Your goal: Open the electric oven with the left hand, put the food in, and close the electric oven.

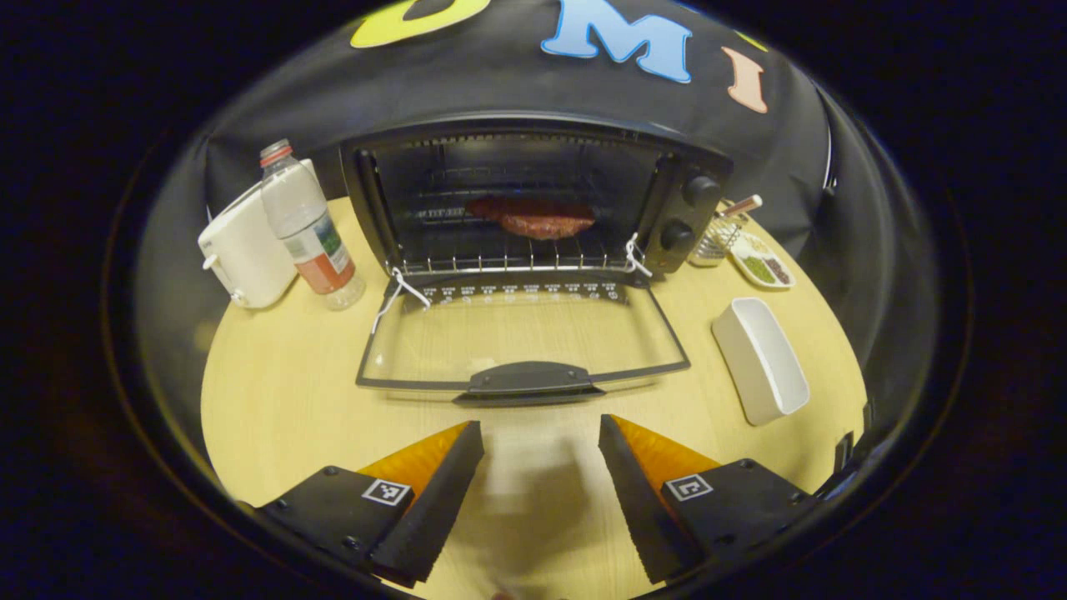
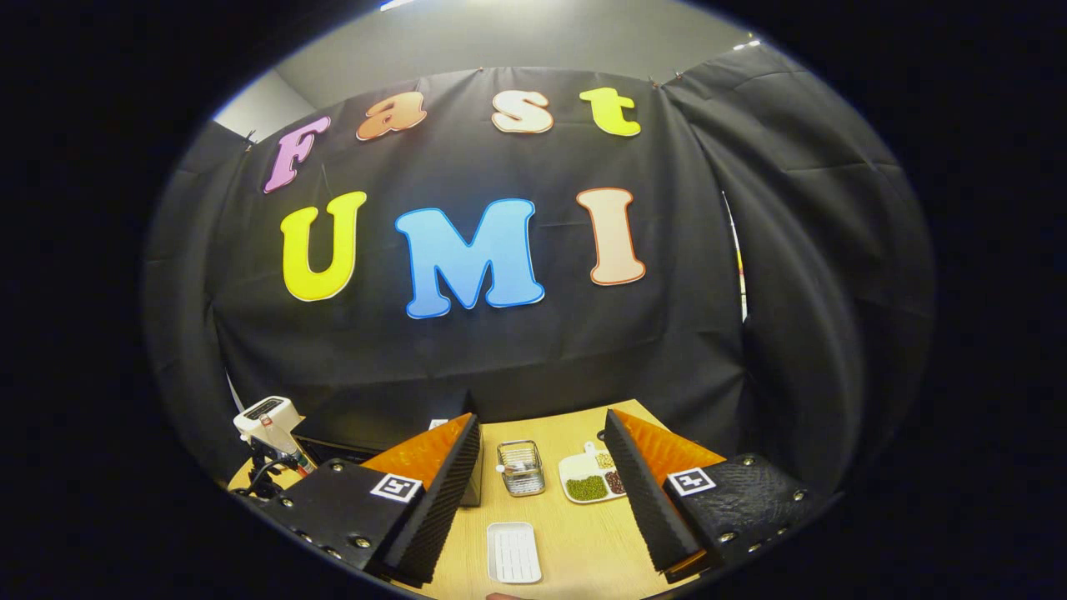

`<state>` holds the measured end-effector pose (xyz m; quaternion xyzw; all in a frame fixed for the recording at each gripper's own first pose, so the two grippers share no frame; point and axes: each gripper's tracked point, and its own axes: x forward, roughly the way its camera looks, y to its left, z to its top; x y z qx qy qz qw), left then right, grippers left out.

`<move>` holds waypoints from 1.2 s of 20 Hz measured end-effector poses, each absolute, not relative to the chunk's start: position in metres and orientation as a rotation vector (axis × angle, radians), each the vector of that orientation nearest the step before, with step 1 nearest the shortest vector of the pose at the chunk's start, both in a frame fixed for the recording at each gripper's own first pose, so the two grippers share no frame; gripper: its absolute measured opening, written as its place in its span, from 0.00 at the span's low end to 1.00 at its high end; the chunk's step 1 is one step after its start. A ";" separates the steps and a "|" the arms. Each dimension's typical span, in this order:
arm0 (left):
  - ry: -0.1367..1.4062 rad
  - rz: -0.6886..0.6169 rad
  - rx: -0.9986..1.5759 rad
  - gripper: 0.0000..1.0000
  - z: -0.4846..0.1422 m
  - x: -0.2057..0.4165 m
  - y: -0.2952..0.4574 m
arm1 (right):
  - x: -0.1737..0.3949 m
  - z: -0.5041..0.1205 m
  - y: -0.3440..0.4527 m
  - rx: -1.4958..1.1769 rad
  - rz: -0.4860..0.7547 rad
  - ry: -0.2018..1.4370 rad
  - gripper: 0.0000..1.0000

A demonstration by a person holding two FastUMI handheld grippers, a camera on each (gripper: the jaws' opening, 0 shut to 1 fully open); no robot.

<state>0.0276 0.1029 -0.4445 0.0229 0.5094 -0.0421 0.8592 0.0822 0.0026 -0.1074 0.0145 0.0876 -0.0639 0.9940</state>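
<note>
In the left gripper view the black electric oven (image 1: 533, 200) stands at the back of the round wooden table (image 1: 283, 392). Its glass door (image 1: 521, 337) lies folded down flat toward me, handle (image 1: 529, 382) at the near edge. A reddish piece of food (image 1: 533, 218) rests on the wire rack inside. My left gripper (image 1: 540, 450) is open just in front of the door handle, nothing between its fingers. In the right gripper view my right gripper (image 2: 542, 467) is open and empty, held high above the table.
Left of the oven stand a plastic water bottle (image 1: 307, 227) and a white appliance (image 1: 243, 250). To the right lie an empty white rectangular tray (image 1: 760, 358) (image 2: 513, 552), a small wire basket (image 1: 718, 242) (image 2: 521, 467) and a divided dish of beans (image 1: 763, 265) (image 2: 593, 482).
</note>
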 end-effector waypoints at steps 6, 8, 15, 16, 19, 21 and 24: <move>1.190 -0.064 0.019 0.95 -0.474 0.030 0.106 | 0.087 -0.108 -0.010 0.025 -0.156 0.177 0.92; 1.207 -0.060 0.030 0.95 -0.479 0.035 0.108 | 0.089 -0.108 -0.014 0.025 -0.166 0.178 0.92; 1.265 -0.092 0.046 0.92 -0.488 0.048 0.104 | 0.096 -0.111 -0.018 0.018 -0.173 0.207 0.92; 1.277 -0.093 0.053 0.92 -0.491 0.048 0.104 | 0.098 -0.111 -0.017 0.014 -0.169 0.204 0.92; 1.291 -0.088 0.048 0.95 -0.490 0.048 0.104 | 0.101 -0.113 -0.011 0.012 -0.157 0.207 0.92; 1.297 -0.088 0.051 0.95 -0.491 0.048 0.104 | 0.102 -0.115 -0.005 0.014 -0.145 0.210 0.92; 1.288 -0.094 0.048 0.99 -0.484 0.047 0.103 | 0.101 -0.113 -0.002 0.009 -0.135 0.202 0.92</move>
